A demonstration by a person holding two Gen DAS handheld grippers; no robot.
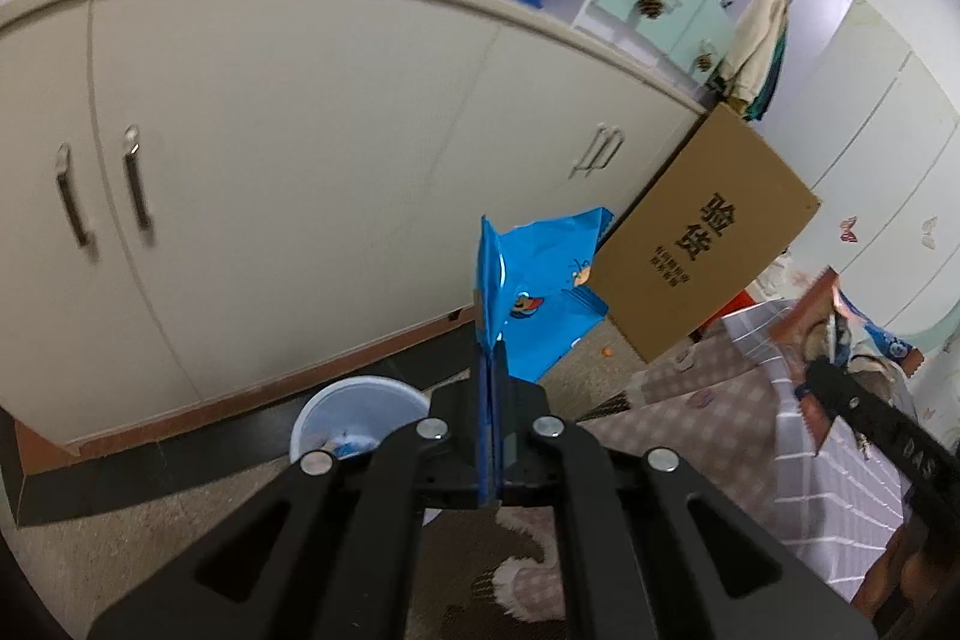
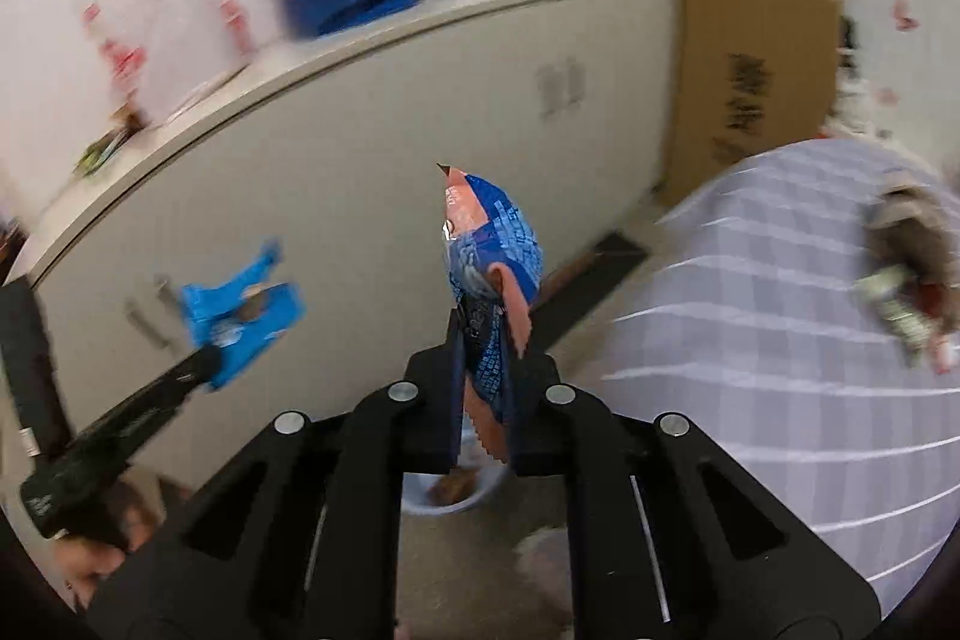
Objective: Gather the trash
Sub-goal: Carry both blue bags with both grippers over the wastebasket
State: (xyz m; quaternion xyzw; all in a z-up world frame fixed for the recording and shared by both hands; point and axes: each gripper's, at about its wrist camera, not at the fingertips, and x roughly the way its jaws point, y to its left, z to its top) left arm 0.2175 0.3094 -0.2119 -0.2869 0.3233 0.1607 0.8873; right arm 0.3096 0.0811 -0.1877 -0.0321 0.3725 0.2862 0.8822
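Note:
My left gripper (image 1: pixel 491 352) is shut on a bright blue snack wrapper (image 1: pixel 540 292), which stands up from between its fingers. Below it on the floor sits a white bin (image 1: pixel 360 409) with some trash inside. My right gripper (image 2: pixel 485 334) is shut on a blue and orange wrapper (image 2: pixel 489 250), pinched upright between its pads. In the right wrist view the left gripper (image 2: pixel 207 361) with its blue wrapper (image 2: pixel 240 316) shows at the left. In the left wrist view the right gripper (image 1: pixel 825 370) and its wrapper (image 1: pixel 828 316) show at the right. The white bin (image 2: pixel 444 490) lies under the right fingers.
A long white cabinet (image 1: pixel 270 148) runs behind, with bags on top. A brown cardboard box (image 1: pixel 708 238) leans at its right end. A bed with a checked cover (image 1: pixel 828 490) fills the right side. Carpet (image 1: pixel 120 532) covers the floor.

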